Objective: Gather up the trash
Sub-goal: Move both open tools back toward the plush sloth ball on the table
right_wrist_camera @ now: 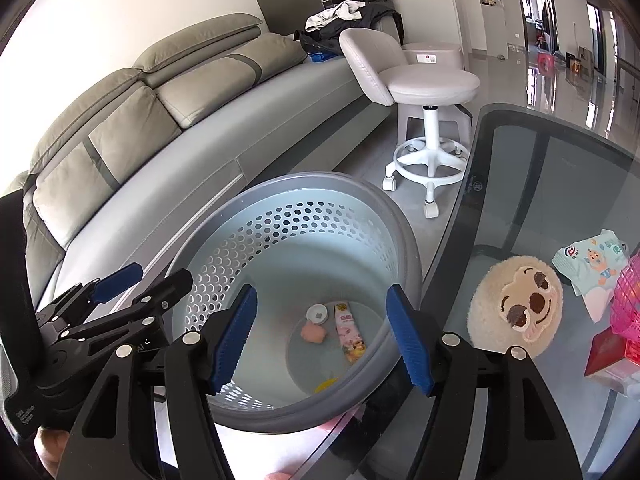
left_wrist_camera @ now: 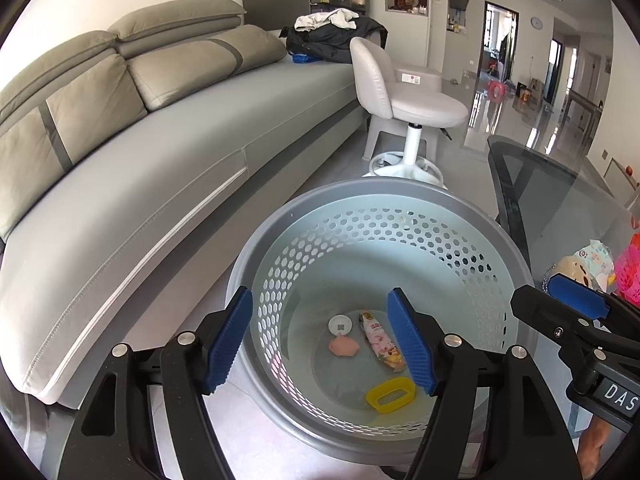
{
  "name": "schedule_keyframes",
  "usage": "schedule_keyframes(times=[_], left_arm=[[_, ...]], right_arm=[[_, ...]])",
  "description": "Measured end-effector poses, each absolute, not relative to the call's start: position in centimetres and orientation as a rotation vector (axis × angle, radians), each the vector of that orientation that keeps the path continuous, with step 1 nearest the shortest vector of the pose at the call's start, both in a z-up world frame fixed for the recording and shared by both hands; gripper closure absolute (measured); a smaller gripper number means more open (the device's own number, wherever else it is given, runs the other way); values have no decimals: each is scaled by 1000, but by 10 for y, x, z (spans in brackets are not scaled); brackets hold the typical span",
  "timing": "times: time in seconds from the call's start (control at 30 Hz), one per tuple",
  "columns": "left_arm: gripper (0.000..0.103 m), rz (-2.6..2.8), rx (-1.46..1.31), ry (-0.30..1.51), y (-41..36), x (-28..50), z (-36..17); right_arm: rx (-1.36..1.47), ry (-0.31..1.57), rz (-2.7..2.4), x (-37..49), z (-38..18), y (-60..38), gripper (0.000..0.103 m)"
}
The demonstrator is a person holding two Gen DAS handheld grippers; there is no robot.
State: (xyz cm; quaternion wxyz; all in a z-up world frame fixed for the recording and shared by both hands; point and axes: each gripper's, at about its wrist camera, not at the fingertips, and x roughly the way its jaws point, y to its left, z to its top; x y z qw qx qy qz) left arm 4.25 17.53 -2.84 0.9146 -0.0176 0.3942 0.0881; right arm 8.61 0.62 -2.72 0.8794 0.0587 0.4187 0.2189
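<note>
A grey perforated trash basket (left_wrist_camera: pixel 360 188) (right_wrist_camera: pixel 304 182) stands on the floor between the sofa and a glass table. On its bottom lie a white round lid (left_wrist_camera: pixel 340 325) (right_wrist_camera: pixel 317 313), a pink crumpled piece (left_wrist_camera: pixel 343 347) (right_wrist_camera: pixel 314 332), a pink snack wrapper (left_wrist_camera: pixel 380 340) (right_wrist_camera: pixel 349 336) and a yellow oval ring (left_wrist_camera: pixel 390 395) (right_wrist_camera: pixel 326 385). My left gripper (left_wrist_camera: pixel 319 294) (right_wrist_camera: pixel 156 274) hangs open above the basket's mouth with nothing between its blue pads. My right gripper (right_wrist_camera: pixel 322 290) (left_wrist_camera: pixel 540 288) is beside it over the basket's right side, also open and empty.
A grey sofa (left_wrist_camera: pixel 140 184) runs along the left. A white swivel stool (right_wrist_camera: pixel 428 84) stands behind the basket. On the glass table (right_wrist_camera: pixel 560 184) at the right sit a round plush toy (right_wrist_camera: pixel 516 308), a tissue pack (right_wrist_camera: pixel 592 264), a pink mesh basket (right_wrist_camera: pixel 628 300) and a red box (right_wrist_camera: pixel 608 354).
</note>
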Motion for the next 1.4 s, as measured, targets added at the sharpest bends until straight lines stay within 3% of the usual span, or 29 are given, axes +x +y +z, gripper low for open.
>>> schedule_keyframes(times=[0.67,1.4], left_arm=[[28,160,-6,760,158,31,-14],[25,-36,37,739,54,24,2]], right_arm=[[130,822,433,63,-14,-24,38],[111,716,185,14,5,-166,33]])
